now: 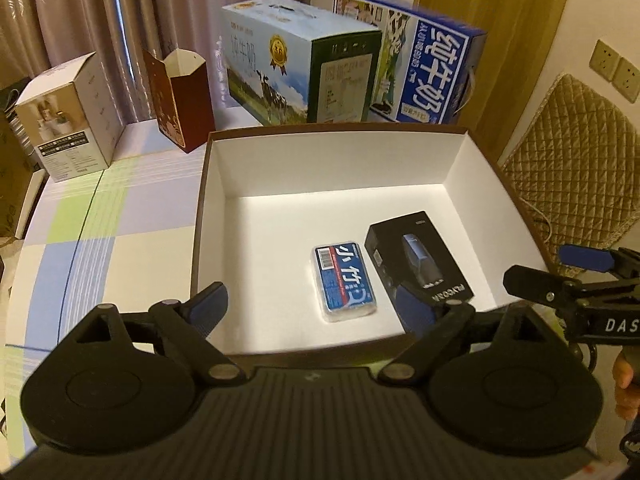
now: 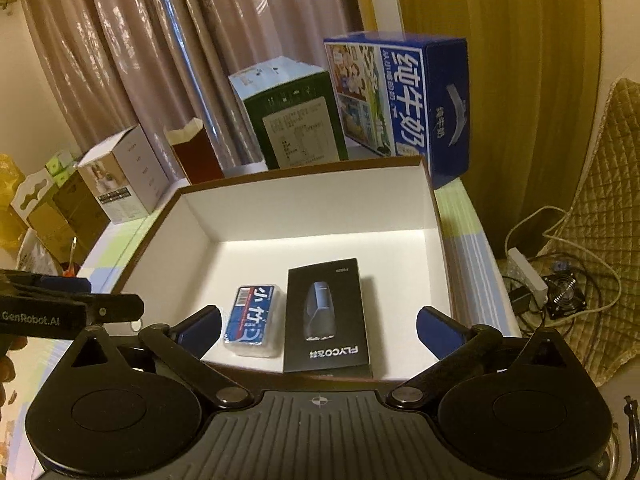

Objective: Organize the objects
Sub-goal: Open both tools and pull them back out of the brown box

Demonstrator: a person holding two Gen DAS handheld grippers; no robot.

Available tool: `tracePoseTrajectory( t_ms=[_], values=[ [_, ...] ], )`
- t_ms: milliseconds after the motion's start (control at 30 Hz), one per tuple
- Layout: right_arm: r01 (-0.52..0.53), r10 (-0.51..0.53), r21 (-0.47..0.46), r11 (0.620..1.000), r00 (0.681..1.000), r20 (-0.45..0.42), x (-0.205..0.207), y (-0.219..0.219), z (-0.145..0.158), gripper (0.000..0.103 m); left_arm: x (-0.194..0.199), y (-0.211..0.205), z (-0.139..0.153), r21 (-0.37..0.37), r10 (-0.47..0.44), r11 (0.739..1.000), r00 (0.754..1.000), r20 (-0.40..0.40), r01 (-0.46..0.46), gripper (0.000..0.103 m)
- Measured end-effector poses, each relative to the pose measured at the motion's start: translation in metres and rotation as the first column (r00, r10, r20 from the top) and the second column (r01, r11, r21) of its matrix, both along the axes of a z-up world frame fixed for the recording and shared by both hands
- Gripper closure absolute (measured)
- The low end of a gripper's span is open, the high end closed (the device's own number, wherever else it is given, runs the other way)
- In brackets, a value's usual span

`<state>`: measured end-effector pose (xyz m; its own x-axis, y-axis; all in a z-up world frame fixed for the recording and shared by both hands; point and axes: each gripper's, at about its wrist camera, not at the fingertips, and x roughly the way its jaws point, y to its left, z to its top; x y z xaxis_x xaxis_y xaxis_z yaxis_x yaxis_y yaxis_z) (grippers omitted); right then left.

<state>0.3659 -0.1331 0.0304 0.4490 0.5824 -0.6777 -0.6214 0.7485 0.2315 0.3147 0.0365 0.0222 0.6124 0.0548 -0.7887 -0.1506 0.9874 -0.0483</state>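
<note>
On inspection, a large open box (image 1: pixel 340 168) with brown outer walls and a white lining stood on a table (image 1: pixel 100 216) covered in a pastel checked cloth. Two items lay flat on the box floor, toward its near wall: a small blue-and-white wrapped packet (image 1: pixel 344 282) and, just beside it on its right, a black carton (image 1: pixel 416 258) printed with a picture of a shaver. The two lay side by side; whether their edges touched could not be determined. The left gripper (image 1: pixel 312 312) hung above the near wall of the box, its blue-padded fingers (image 1: pixel 208 306) spread wide with nothing between them. The right gripper (image 2: pixel 320 330) was likewise held over the near wall, its jaws standing fully apart and empty, the packet and carton visible on the box floor beyond them. Neither gripper was in contact with either item. From the left wrist view, the right gripper appeared at the right edge with part of a hand (image 1: pixel 626 380) below it. Behind the box, along the curtain, stood a green-and-blue milk case (image 1: pixel 296 68), a blue milk case (image 1: pixel 420 60), an open dark red carton (image 1: pixel 180 96) and a white product box (image 1: pixel 68 116). Beside the table on the right, a quilted cover (image 2: pixel 600 208) and loose cables (image 2: pixel 560 280) lay on the floor.
</note>
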Motion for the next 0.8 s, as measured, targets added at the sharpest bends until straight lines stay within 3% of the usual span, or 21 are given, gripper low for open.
tracePoseTrajectory(
  t_ms=[500,800],
  values=[
    [0.01,-0.01,0.019,1.0,1.0,0.006,-0.052,-0.027,0.018,0.002,-0.077,-0.009,0.028,-0.053,0.016,0.998,0.997,0.073,-0.013,0.014],
    [0.011,-0.011,0.019,1.0,1.0,0.002,-0.08,-0.038,0.02,0.002,-0.116,-0.012,0.029,-0.065,0.028,0.998,0.997,0.069,-0.024,0.014]
  ],
)
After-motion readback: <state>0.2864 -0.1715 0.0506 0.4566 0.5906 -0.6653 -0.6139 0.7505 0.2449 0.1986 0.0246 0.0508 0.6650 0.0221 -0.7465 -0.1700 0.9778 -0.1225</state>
